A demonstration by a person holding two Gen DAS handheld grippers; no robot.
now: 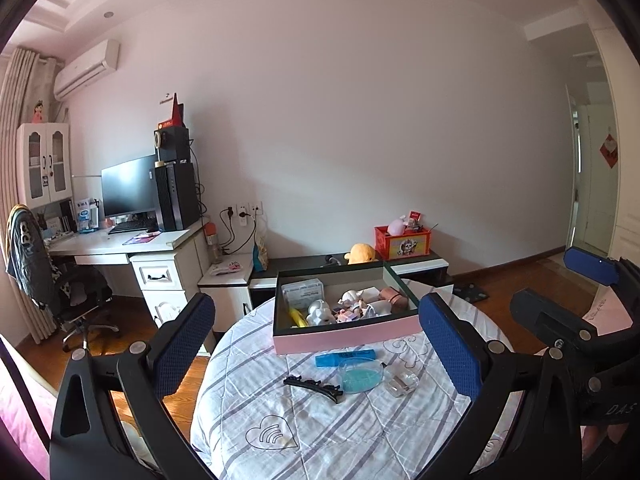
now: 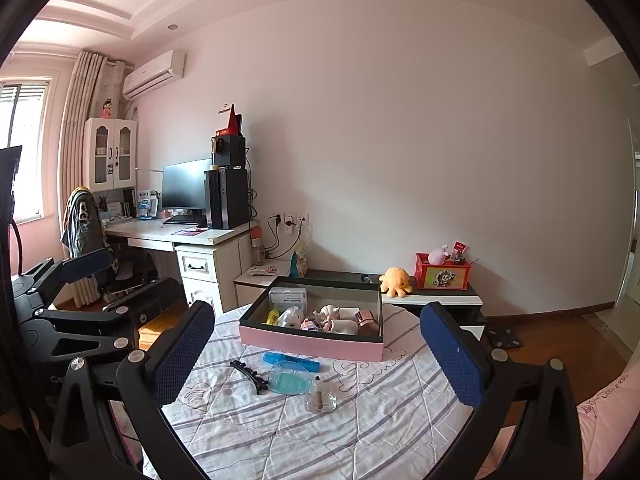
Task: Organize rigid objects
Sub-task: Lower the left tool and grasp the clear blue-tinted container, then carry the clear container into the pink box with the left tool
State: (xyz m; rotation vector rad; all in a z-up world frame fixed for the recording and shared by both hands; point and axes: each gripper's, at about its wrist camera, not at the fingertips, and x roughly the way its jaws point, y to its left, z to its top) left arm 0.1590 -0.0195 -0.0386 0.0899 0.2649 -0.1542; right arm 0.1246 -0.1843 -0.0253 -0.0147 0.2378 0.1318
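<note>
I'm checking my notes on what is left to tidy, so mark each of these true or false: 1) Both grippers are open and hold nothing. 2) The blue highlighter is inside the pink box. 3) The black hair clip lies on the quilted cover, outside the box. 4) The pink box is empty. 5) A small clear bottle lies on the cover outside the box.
1) True: the left gripper and the right gripper are both open and hold nothing.
2) False: the blue highlighter lies on the quilted cover, in front of the pink box.
3) True: the black hair clip lies there.
4) False: it holds figurines and other small items.
5) True: the small clear bottle.
</note>
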